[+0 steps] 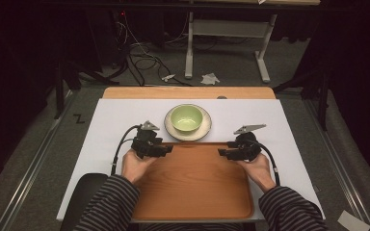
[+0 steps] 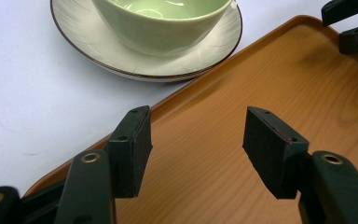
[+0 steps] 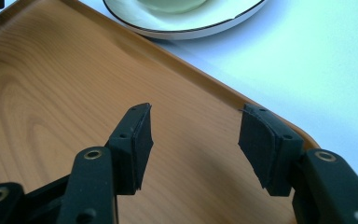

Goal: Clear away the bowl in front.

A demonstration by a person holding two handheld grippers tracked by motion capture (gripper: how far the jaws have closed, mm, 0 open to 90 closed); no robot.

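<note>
A pale green bowl point(image 1: 187, 118) stands on a white saucer with a dark rim point(image 1: 203, 132), just beyond the far edge of a wooden tray point(image 1: 195, 185). My left gripper point(image 1: 169, 149) hovers open over the tray's far left corner, jaws pointing right. My right gripper point(image 1: 220, 152) hovers open over the far right corner, jaws pointing left. In the left gripper view the open left gripper point(image 2: 196, 135) is above the tray point(image 2: 270, 88), with the bowl point(image 2: 161, 21) and saucer point(image 2: 88, 32) ahead. In the right gripper view the open right gripper point(image 3: 193, 135) is over the tray point(image 3: 51, 93), with the saucer point(image 3: 191, 21) beyond.
The tray lies on a white sheet point(image 1: 115, 115) covering the table; a strip of wooden tabletop point(image 1: 188, 92) shows at the far edge. The other gripper's jaws point(image 2: 352, 25) appear at the top right of the left gripper view. Cables and a stand's legs lie on the floor beyond.
</note>
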